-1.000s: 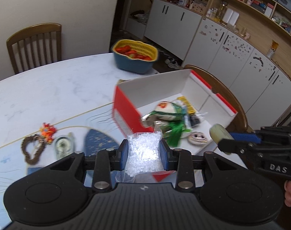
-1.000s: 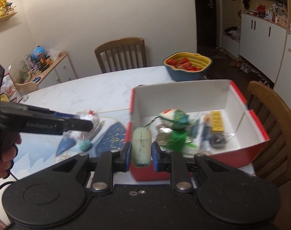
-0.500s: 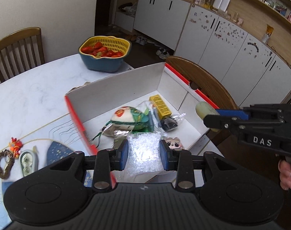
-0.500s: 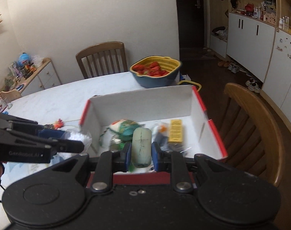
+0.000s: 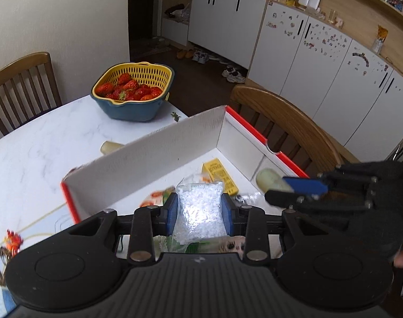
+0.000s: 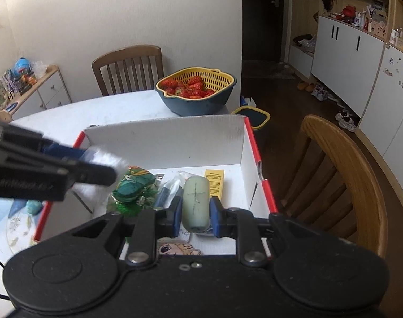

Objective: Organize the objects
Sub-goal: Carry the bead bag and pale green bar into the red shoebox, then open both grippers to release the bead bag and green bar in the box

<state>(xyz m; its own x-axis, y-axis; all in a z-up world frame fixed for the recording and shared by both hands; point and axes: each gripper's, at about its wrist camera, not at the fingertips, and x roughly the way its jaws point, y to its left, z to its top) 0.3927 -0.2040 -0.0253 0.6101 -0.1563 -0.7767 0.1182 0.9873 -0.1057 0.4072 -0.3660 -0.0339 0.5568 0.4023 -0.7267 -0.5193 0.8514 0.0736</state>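
Observation:
My left gripper (image 5: pixel 200 213) is shut on a clear bag of white beads (image 5: pixel 200 209), held over the red-and-white cardboard box (image 5: pixel 172 145). My right gripper (image 6: pixel 195 209) is shut on a pale green oblong piece (image 6: pixel 196 201), also over the box (image 6: pixel 174 137), towards its right side. Inside the box lie a green frog toy (image 6: pixel 133 185), a yellow packet (image 6: pixel 214 182) and a cartoon-face sticker (image 6: pixel 178 249). The left gripper (image 6: pixel 95 169) reaches in from the left of the right wrist view; the right gripper (image 5: pixel 278 189) enters at the right of the left wrist view.
A blue-and-yellow basket of strawberries (image 5: pixel 133 90) stands on the white marble table (image 5: pixel 42 143) behind the box. Wooden chairs stand at the far side (image 6: pixel 128 66) and right beside the box (image 6: pixel 342 175). Small trinkets (image 5: pixel 13 239) lie on a blue mat at the left.
Both grippers have travelled to the right with their loads, from the box's left front edge to over its inside. The mat and trinkets have slid out to the left.

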